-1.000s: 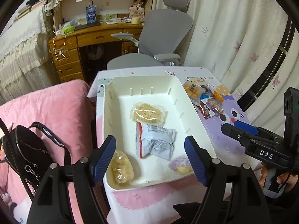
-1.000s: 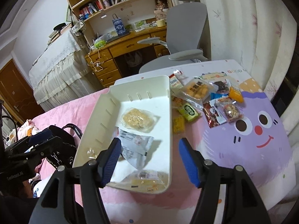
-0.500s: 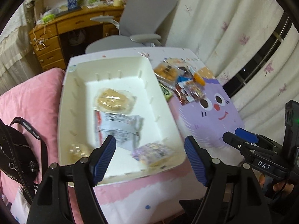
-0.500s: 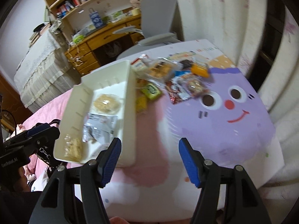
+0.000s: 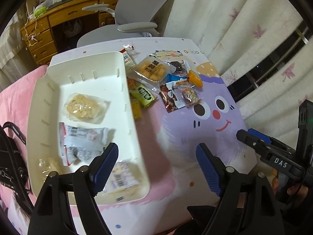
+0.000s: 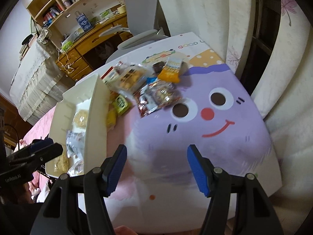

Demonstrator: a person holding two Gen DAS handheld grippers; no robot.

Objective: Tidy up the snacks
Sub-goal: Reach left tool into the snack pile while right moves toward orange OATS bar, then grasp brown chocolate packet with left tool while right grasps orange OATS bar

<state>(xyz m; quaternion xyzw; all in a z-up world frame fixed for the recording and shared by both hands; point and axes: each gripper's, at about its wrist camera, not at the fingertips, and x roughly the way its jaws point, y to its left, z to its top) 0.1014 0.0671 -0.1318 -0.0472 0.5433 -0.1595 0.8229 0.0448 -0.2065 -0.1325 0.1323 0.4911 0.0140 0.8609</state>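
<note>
A white bin (image 5: 37, 90) sits at the table's left and holds several wrapped snacks, among them a round cracker pack (image 5: 86, 107) and a white-and-red packet (image 5: 80, 139). A pile of loose snacks (image 5: 166, 80) lies to the bin's right on the table; it also shows in the right wrist view (image 6: 150, 86). My left gripper (image 5: 158, 168) is open and empty, above the bin's near right corner. My right gripper (image 6: 156, 168) is open and empty over the purple cartoon face (image 6: 205, 117), short of the pile.
A grey office chair (image 5: 140, 13) stands behind the table, with a wooden desk (image 5: 58, 19) and bookshelf (image 6: 64, 5) beyond. Curtains (image 5: 234, 19) hang at the right. A black bag (image 5: 9, 156) lies on the pink bedding at the left.
Both grippers have swung to the right, from over the bin toward the purple face and the snack pile. Both have stayed open and empty. The bin's snacks lie as before.
</note>
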